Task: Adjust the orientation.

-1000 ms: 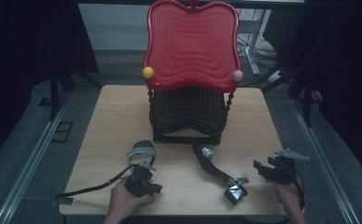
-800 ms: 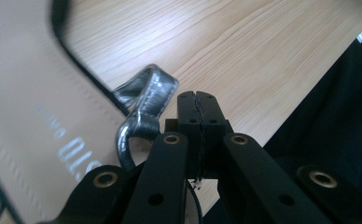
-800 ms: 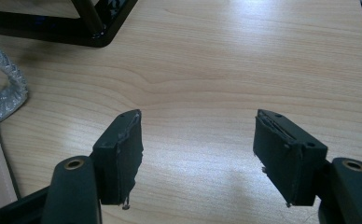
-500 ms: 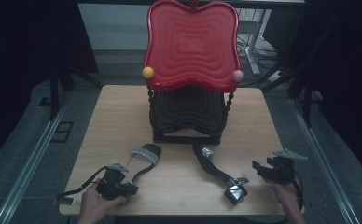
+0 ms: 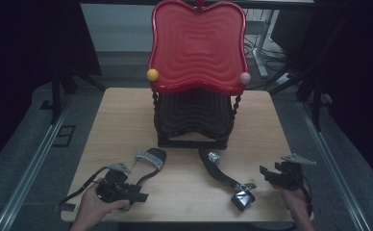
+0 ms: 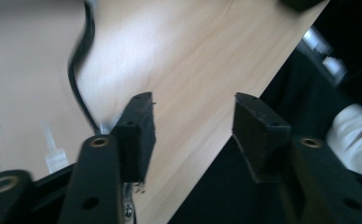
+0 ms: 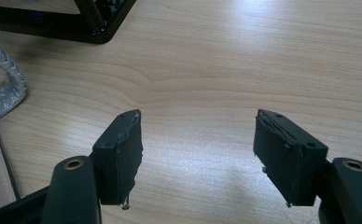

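Both tongs, left (image 5: 139,196) and right (image 5: 267,172), are held apart, empty. The sandals (image 5: 148,159) at 6 o'clock on the surface (image 5: 127,115) look light, floppy; best gripped at the stiff sole edge.

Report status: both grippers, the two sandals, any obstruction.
Left gripper open, near table's front edge. Right gripper open, over bare wood. Two sandals lie flat, ungripped.

text: none legible | labels: none | brands: none | numbers: none | signs: none
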`<state>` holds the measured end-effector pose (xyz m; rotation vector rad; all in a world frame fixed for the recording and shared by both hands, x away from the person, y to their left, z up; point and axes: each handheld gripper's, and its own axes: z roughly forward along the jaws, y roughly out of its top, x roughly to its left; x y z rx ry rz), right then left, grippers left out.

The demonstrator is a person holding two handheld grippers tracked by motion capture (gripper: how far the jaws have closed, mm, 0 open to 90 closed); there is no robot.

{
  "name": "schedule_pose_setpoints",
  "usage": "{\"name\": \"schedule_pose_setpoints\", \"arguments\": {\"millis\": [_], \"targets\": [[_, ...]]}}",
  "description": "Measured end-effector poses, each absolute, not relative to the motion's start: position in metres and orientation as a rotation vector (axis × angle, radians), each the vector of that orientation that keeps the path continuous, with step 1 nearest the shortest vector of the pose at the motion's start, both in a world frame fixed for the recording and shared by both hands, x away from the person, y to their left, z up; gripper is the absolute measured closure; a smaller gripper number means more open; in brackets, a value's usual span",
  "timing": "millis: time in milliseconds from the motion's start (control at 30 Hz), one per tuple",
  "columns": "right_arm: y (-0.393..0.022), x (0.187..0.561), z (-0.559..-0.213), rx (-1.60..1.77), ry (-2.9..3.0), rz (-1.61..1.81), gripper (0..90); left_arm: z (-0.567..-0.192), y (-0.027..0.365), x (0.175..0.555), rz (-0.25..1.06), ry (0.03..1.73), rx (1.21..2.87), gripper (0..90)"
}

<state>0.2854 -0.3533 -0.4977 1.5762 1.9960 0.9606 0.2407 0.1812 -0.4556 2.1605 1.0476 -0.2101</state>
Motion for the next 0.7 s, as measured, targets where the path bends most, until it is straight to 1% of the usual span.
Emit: {"name": "schedule_pose_setpoints", "arguments": {"millis": [100,167,333,433,700], "targets": [[-0.353,0.285,-0.498,1.575,1.998,0.957,32.6,-0.447,0.182,0.251,-0.176,1.058,2.131,46.0],[-0.353,0.285,-0.498,1.572,1.997,0.957,32.5,-0.447,0.183,0.256,-0.176,1.078,2.11,46.9],[-0.355,0.285,-0.498,1.58,1.992,0.954,32.2,-0.448,0.184,0.266,-0.103,1.131,2.096,47.9],[-0.355,0.285,-0.498,1.58,1.989,0.957,32.1,-0.448,0.184,0.269,-0.088,1.161,2.072,47.9],[-0.355,0.285,-0.498,1.579,1.992,0.954,31.9,-0.448,0.188,0.276,-0.002,1.231,2.067,42.5]]}}
